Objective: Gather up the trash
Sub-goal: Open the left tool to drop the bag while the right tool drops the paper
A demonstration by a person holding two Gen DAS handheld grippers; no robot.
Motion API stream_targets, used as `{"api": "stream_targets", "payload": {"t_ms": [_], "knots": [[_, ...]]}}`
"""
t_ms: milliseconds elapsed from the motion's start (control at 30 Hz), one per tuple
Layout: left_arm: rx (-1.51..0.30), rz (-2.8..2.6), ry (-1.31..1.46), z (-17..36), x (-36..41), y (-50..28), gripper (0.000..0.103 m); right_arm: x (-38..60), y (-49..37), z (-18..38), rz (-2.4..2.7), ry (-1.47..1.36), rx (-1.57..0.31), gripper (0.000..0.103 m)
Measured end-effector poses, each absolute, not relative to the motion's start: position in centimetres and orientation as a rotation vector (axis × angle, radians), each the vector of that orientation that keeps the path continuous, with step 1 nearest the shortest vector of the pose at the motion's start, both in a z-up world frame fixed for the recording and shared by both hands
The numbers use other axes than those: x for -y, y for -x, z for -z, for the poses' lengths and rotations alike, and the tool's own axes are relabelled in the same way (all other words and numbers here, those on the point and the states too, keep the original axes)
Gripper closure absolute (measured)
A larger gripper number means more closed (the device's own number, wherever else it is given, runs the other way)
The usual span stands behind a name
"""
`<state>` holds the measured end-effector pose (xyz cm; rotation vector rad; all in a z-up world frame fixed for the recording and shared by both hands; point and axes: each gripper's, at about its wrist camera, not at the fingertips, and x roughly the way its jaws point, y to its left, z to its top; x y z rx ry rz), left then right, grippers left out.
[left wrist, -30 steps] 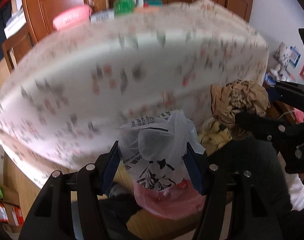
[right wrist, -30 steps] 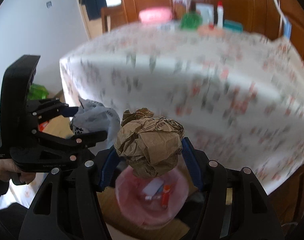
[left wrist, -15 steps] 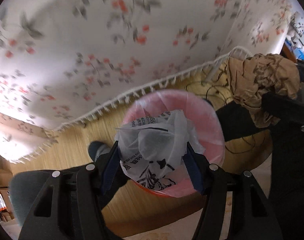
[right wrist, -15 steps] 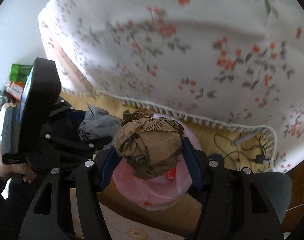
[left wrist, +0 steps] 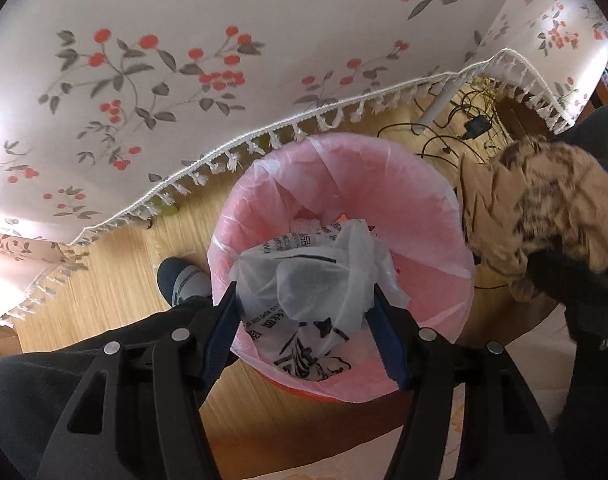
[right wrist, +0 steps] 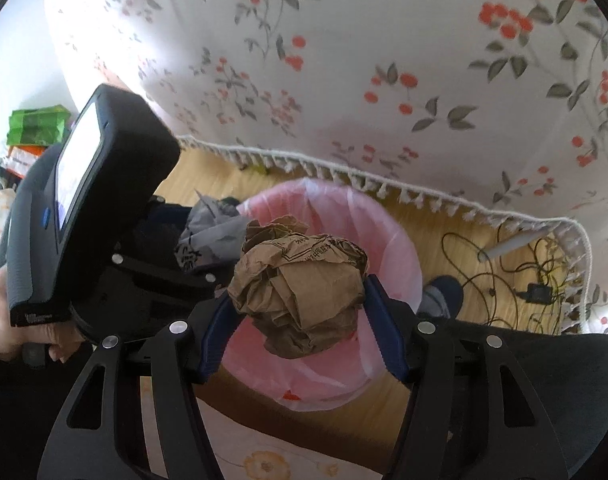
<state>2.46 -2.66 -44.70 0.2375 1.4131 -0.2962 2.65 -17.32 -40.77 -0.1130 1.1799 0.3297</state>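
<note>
My left gripper (left wrist: 305,300) is shut on a crumpled white plastic bag (left wrist: 311,280) with black print, held directly over a bin lined with a pink bag (left wrist: 431,216). My right gripper (right wrist: 300,300) is shut on a ball of crumpled brown paper (right wrist: 300,292), hanging above the same pink-lined bin (right wrist: 395,248). In the left wrist view the brown paper ball (left wrist: 543,208) shows at the right, beside the bin's rim. In the right wrist view the left gripper (right wrist: 208,252) and its white bag (right wrist: 208,240) sit to the left, over the bin's left rim.
A white tablecloth with red berries (left wrist: 224,60) hangs just behind the bin, its fringe (right wrist: 383,188) close to the rim. Cables (right wrist: 503,272) lie on the wooden floor at the right. A person's shoe (left wrist: 180,280) and dark trouser leg stand beside the bin. Green packets (right wrist: 36,124) lie far left.
Both grippers have come down from table height with their loads; the tabletop has left the view and the pink bin now lies close beneath them.
</note>
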Motion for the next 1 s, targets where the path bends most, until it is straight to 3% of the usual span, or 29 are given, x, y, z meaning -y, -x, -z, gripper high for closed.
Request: {"api": "stream_targets", "payload": {"t_ms": [367, 433, 700, 1000], "knots": [[-1.439, 0.303, -0.263, 45.7, 3.2, -2.6, 0.039, 17.1, -2.9, 41.8, -0.33, 0.115, -1.206, 0.042], [-1.438, 0.301, -0.258, 45.6, 3.1, -2.6, 0.032, 17.1, -2.9, 42.0, -0.33, 0.116, -1.21, 0.042], [-1.422, 0.183, -0.222, 44.5, 0.8, -2.9, 0.022, 16.6, -3.5, 43.2, -0.338, 0.126, -1.237, 0.042], [-1.407, 0.062, -0.152, 43.4, -2.2, -3.3, 0.021, 15.1, -4.1, 45.6, -0.381, 0.169, -1.282, 0.041]]}}
